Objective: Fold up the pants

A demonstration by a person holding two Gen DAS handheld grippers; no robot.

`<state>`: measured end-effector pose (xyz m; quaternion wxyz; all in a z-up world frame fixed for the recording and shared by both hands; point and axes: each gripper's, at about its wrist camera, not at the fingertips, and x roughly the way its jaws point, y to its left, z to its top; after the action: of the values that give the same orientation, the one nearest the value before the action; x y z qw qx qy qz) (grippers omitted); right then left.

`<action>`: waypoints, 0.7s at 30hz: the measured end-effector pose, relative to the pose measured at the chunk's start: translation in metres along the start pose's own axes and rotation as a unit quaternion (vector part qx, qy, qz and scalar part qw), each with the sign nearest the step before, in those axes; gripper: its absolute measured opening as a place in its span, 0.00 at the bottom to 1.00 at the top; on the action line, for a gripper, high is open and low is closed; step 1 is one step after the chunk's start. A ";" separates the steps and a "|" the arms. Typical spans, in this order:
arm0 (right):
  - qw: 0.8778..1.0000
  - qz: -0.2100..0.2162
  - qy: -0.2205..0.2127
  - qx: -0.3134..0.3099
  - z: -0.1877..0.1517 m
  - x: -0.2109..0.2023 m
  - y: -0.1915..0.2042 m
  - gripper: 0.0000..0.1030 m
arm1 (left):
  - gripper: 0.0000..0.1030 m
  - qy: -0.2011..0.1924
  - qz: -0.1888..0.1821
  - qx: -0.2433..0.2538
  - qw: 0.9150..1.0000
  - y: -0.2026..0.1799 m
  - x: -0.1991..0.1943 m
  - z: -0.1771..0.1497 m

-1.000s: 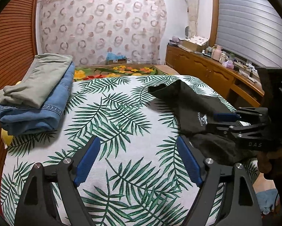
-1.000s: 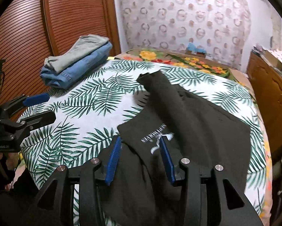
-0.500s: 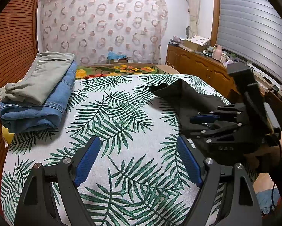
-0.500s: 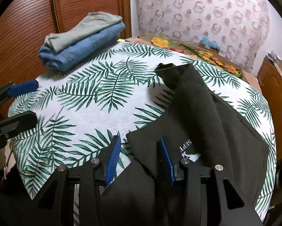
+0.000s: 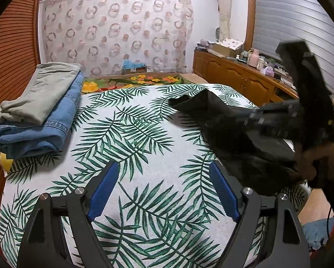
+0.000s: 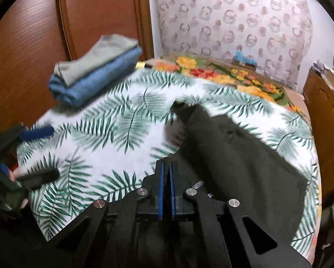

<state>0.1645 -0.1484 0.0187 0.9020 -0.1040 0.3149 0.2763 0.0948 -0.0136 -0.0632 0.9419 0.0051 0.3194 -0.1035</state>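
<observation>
Right hand-held gripper (image 6: 165,178) pads just clamped together, seemingly pinching near edge of black pants (image 6: 238,156) lying right of centre on bed (image 6: 122,134). Left hand-held gripper (image 5: 164,192) hovering wide open, empty. Advising: pulling fabric taut, keeping fold edge straight.

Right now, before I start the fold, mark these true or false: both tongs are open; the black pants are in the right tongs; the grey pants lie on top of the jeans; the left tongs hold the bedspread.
1. Both tongs are open. False: the left tongs stand wide open, but the right tongs have just closed.
2. The right tongs grip the black pants. True: the pads are pinched on the near edge.
3. The folded grey pants lie on the folded jeans. True.
4. The left tongs hold the palm-leaf bedspread. False: nothing is between them; they are above it.
</observation>
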 end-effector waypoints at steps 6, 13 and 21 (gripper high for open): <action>0.998 -0.046 -0.034 0.015 0.001 -0.027 -0.023 0.03 | 0.81 0.001 -0.004 0.007 1.000 -0.006 0.000 0.000; 0.991 -0.121 -0.044 0.029 0.002 -0.046 -0.068 0.03 | 0.81 0.003 -0.007 0.009 1.000 -0.011 0.002 -0.001; 0.983 -0.174 -0.019 0.052 0.004 -0.026 -0.094 0.03 | 0.81 0.004 -0.008 0.011 1.000 -0.012 0.002 -0.001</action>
<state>0.2030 -0.2358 0.0393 0.9463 -0.1047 0.2887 0.1007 0.0934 -0.0255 -0.0648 0.9398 0.0130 0.3219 -0.1140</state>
